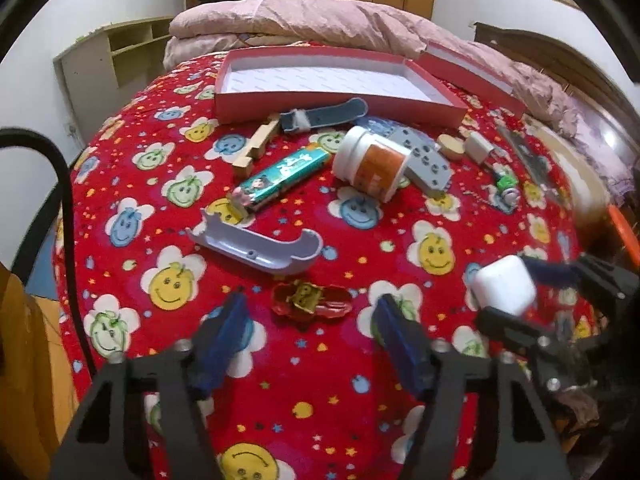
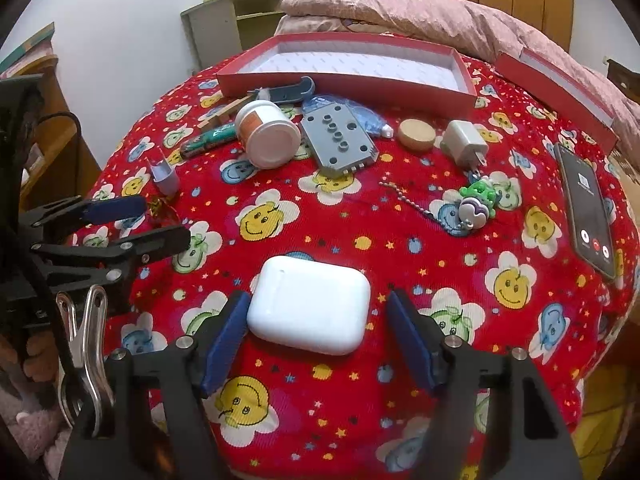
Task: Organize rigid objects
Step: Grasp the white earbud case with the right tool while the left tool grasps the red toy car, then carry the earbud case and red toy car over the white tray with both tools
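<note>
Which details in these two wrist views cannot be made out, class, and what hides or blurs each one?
- Jar label, left wrist view: print too small and blurred.
- Right gripper, left wrist view: motion blur hides whether its fingers touch the white case.
- Phone, right wrist view: screen text too small.
- Red wrapped toy, right wrist view: mostly hidden behind the left gripper.
- Box lid, left wrist view: interior turned away.
</note>
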Action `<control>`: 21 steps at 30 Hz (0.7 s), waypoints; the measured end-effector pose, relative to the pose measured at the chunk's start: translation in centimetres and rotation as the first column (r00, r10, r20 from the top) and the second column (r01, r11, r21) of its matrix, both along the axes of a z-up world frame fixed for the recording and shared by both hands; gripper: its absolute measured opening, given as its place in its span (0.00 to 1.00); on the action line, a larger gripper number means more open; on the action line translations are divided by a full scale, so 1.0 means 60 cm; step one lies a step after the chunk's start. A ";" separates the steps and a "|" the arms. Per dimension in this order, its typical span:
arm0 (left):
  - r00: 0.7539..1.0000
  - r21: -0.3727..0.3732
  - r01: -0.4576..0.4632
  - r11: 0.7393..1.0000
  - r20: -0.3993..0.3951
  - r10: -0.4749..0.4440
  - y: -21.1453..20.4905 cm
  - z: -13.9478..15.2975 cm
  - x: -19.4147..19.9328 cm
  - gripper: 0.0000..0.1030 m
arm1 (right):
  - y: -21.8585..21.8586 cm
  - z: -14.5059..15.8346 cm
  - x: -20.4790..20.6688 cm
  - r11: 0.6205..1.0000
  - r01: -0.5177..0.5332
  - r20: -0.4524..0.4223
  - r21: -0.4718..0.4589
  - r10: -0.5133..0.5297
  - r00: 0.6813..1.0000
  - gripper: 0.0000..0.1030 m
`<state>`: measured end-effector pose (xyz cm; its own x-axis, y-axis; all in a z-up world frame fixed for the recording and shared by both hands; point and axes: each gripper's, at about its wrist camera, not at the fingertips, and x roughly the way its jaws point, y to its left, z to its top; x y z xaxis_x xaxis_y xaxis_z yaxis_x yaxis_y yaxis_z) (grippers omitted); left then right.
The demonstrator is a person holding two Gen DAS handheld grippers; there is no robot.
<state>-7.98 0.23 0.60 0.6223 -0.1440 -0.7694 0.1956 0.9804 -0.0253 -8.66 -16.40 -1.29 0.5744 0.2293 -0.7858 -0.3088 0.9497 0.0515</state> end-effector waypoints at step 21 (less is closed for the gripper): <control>0.999 -0.041 0.038 0.998 0.040 -0.036 0.001 0.043 -0.018 0.42 | -0.014 0.015 -0.006 1.000 0.015 0.059 0.014 -0.016 0.998 0.59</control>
